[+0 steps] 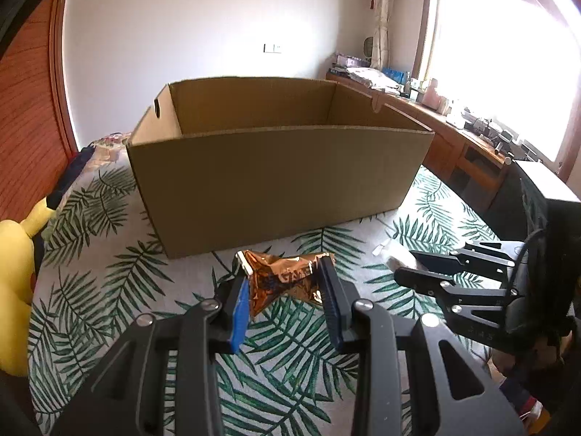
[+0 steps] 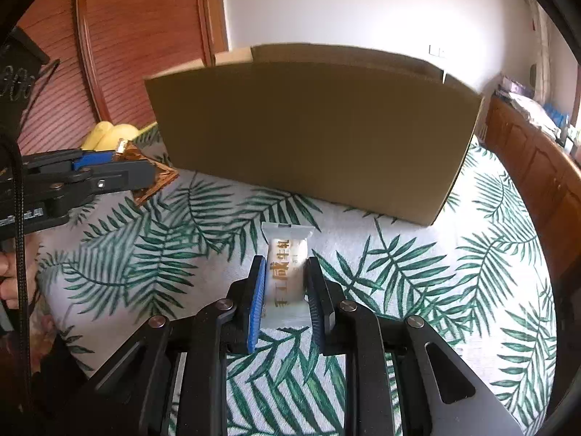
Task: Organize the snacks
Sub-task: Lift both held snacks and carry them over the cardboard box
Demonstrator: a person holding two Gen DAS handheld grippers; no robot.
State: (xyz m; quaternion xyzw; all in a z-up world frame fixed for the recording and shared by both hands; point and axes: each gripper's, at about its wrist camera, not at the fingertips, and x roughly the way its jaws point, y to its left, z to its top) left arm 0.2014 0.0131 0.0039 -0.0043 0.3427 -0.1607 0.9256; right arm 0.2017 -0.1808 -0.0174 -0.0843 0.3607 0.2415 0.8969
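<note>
My left gripper (image 1: 285,272) is shut on a shiny copper-brown snack packet (image 1: 287,281), held just above the leaf-print cloth in front of the open cardboard box (image 1: 276,178). My right gripper (image 2: 283,276) is shut on a white snack packet (image 2: 286,272) with gold lettering, low over the cloth, short of the box (image 2: 316,134). In the right wrist view the left gripper (image 2: 123,170) with the copper packet (image 2: 152,181) is at far left. In the left wrist view the right gripper (image 1: 417,265) is at right, with a bit of the white packet (image 1: 395,259) showing at its tips.
A yellow plush toy (image 1: 14,265) lies at the left edge of the bed. A wooden desk (image 1: 461,145) cluttered with small items runs under the window at right. A red-brown wooden panel (image 2: 120,47) stands behind the box.
</note>
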